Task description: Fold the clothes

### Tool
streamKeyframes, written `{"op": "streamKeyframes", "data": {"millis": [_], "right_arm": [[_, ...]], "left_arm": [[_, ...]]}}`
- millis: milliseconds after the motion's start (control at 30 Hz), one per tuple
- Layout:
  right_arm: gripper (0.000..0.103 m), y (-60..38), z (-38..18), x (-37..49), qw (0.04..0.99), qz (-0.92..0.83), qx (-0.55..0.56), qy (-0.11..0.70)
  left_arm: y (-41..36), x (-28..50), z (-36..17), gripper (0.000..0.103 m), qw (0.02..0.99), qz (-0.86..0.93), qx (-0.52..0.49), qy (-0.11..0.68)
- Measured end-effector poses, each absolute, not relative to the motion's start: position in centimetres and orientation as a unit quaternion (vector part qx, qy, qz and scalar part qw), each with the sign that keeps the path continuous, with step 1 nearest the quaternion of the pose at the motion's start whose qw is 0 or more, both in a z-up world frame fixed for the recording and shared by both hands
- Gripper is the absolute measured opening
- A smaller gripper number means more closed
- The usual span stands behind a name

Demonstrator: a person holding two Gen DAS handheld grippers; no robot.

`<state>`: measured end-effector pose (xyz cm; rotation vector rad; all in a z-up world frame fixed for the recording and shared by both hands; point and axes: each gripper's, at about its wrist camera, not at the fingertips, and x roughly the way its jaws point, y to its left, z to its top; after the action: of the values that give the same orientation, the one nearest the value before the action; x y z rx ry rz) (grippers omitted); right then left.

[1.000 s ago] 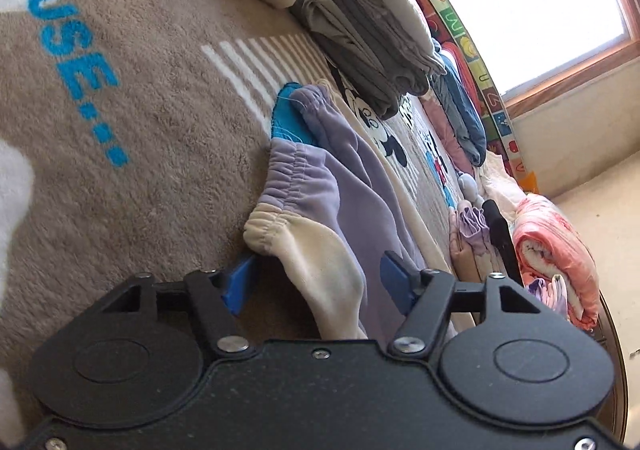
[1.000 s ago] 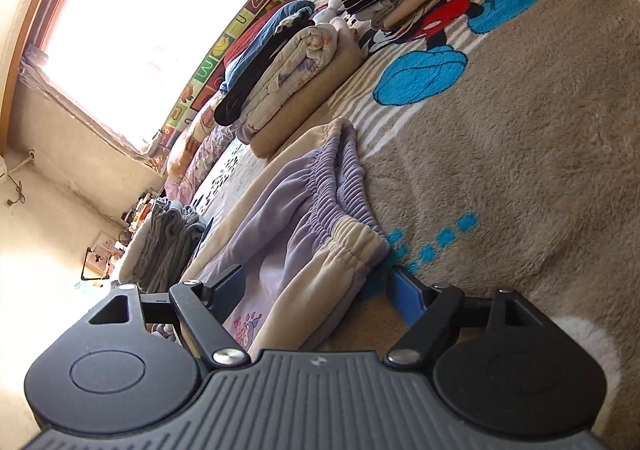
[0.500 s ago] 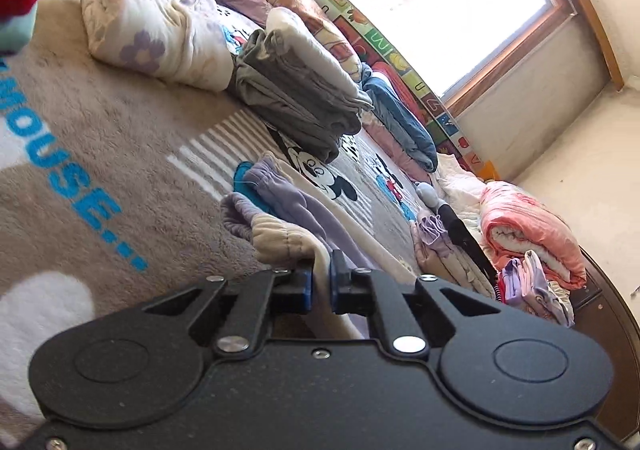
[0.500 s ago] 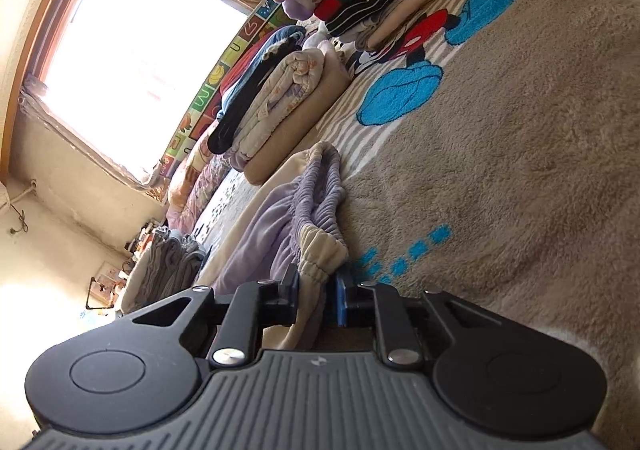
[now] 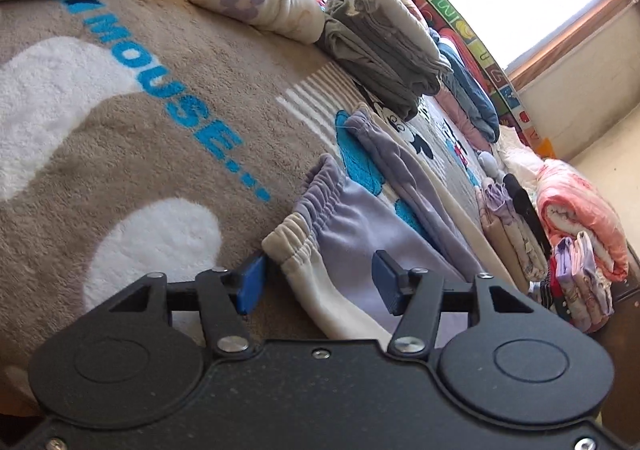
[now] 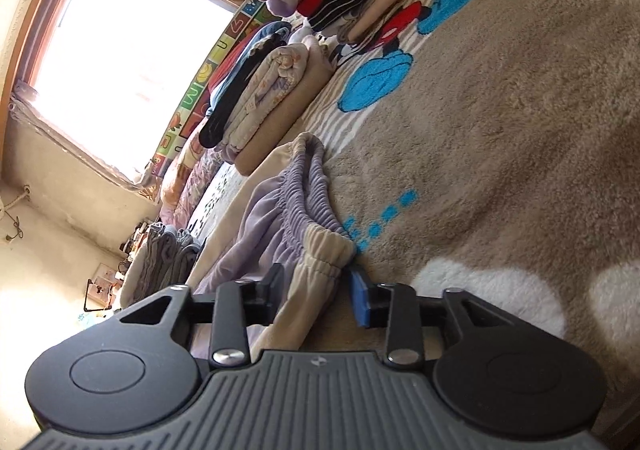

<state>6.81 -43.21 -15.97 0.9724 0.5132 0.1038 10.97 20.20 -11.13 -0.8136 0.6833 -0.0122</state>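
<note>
Two grippers, both spread wide, holding nothing. Left gripper [image 5: 318, 282]: cream elastic cuff of lilac trousers [image 5: 360, 222] directly ahead between fingers, unclamped. Right gripper [image 6: 316, 290]: gathered waistband [image 6: 316, 202] just ahead, cream corner between fingers, unclamped.

Hazards:
- Fingers closing low: plush blanket [image 5: 140, 138] pile caught with cloth.
- Shirred elastic bunches; grip on single layer separates layers, skews fold.
- Fleece soft, limp; sags between grippers if lifted unevenly.
- Folded stacks [image 6: 272, 98] beyond trousers: swung cloth may topple them.

Fold stage: cannot tell.
</note>
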Motion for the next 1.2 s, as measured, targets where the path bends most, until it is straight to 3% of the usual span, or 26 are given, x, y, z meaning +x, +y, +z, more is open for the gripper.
{"op": "streamKeyframes", "data": {"millis": [100, 133, 167, 200, 300, 333, 433, 533, 600, 700, 833, 900, 933, 1100, 1167, 1200], "right_arm": [[0.048, -42.5, -15.9, 7.2, 0.865, 0.046, 0.438, 0.243], [0.045, -42.4, -16.0, 7.3, 0.867, 0.045, 0.434, 0.24], [0.034, -42.4, -16.1, 7.4, 0.871, 0.041, 0.425, 0.243], [0.021, -42.3, -16.1, 7.5, 0.876, 0.036, 0.413, 0.247], [0.018, -42.6, -16.1, 7.2, 0.874, 0.024, 0.417, 0.25], [0.018, -42.5, -16.0, 7.1, 0.876, 0.021, 0.409, 0.255], [0.015, -42.3, -15.9, 7.1, 0.881, 0.016, 0.392, 0.264], [0.028, -42.0, -15.0, 6.5, 0.895, 0.006, 0.368, 0.251], [0.044, -41.5, -13.9, 5.9, 0.917, -0.011, 0.324, 0.235], [0.045, -39.6, -11.9, 5.4, 0.952, -0.011, 0.232, 0.201], [0.044, -35.5, -10.8, 5.5, 0.973, 0.054, 0.11, 0.198], [0.043, -33.8, -11.4, 5.9, 0.968, 0.081, 0.078, 0.224], [0.043, -33.1, -11.8, 6.2, 0.963, 0.089, 0.068, 0.244], [0.045, -31.0, -12.0, 5.6, 0.962, 0.097, 0.02, 0.253], [0.048, -30.6, -11.9, 5.3, 0.964, 0.099, 0.012, 0.247], [0.049, -30.5, -12.2, 5.4, 0.961, 0.099, 0.01, 0.258]], "left_arm": [[20.5, 10.9, -11.4, 0.05, 0.859, 0.001, -0.402, 0.316], [20.5, 10.9, -11.4, 0.028, 0.861, 0.007, -0.398, 0.315], [20.5, 10.8, -11.4, 0.015, 0.864, 0.015, -0.392, 0.316], [20.7, 10.7, -11.5, 0.015, 0.861, 0.02, -0.399, 0.314], [21.5, 10.4, -11.8, 0.015, 0.852, 0.036, -0.417, 0.316], [21.6, 10.4, -11.9, 0.021, 0.85, 0.041, -0.418, 0.319], [21.7, 10.0, -11.2, 0.027, 0.864, 0.065, -0.397, 0.303], [20.5, 9.4, -8.8, 0.032, 0.908, 0.077, -0.318, 0.26], [19.2, 9.4, -7.6, 0.033, 0.933, 0.046, -0.271, 0.231], [16.4, 10.9, -6.9, 0.033, 0.956, -0.009, -0.188, 0.225], [13.6, 15.5, -9.1, 0.035, 0.953, -0.01, -0.084, 0.292], [13.6, 16.3, -9.4, 0.017, 0.951, -0.007, -0.078, 0.299], [13.7, 16.5, -9.4, 0.015, 0.951, -0.007, -0.079, 0.3], [14.4, 17.5, -9.6, 0.016, 0.949, -0.006, -0.083, 0.303], [14.7, 17.9, -9.6, 0.036, 0.949, -0.006, -0.085, 0.304], [14.6, 18.4, -10.2, 0.033, 0.945, 0.004, -0.073, 0.32]]}}
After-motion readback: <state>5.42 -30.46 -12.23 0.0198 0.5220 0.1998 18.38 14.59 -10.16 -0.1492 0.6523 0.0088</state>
